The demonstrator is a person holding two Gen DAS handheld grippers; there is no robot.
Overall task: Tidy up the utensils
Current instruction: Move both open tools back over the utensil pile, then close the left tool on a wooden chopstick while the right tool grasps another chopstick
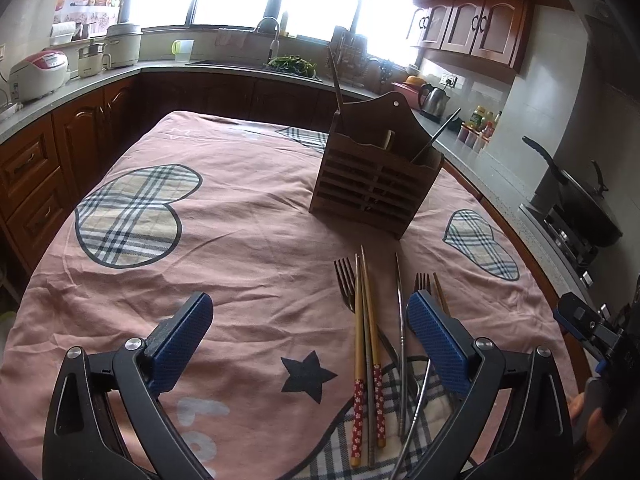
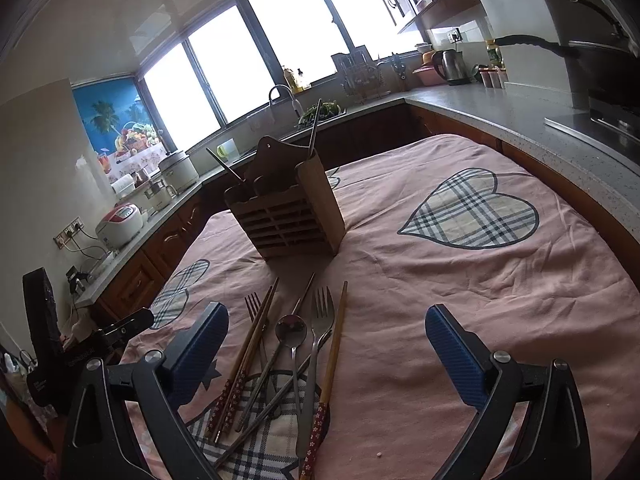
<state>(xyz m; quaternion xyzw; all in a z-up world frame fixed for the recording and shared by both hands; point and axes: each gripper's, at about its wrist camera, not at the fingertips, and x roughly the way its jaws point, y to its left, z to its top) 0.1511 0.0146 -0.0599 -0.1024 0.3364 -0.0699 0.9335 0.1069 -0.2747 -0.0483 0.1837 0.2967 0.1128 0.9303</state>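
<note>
1. Loose pile of utensils lying on the pink cloth with plaid hearts point(image 1: 248, 216) at the near edge: pair of wooden chopsticks with red flowered ends point(image 1: 366, 360), two steel forks point(image 2: 322, 320), a steel spoon point(image 2: 291, 330), thin steel chopsticks point(image 1: 400, 320), and a single wooden chopstick with red flowered end point(image 2: 330, 368) lying apart from the pair.
2. The pieces are overlapping and crossing each other at the handle ends, tines and tips pointing toward the holder.
3. Brown slatted wooden utensil holder point(image 1: 372, 176) standing upright on the cloth just beyond the pile, not touching it; two thin steel sticks point(image 1: 436, 136) are leaning out of its compartments.
4. Left claw point(image 1: 310, 334) hovering low over the near cloth, blue pads wide apart, gripping nothing; its right pad is sitting just over one fork's tines.
5. Right claw point(image 2: 326, 344) also spread wide and empty, hanging above the pile.
6. Kitchen around: grey stone counter point(image 1: 120, 72) carrying a white rice cooker point(image 1: 38, 72), a steel kettle point(image 2: 450, 66), a black wok point(image 1: 576, 208).
</note>
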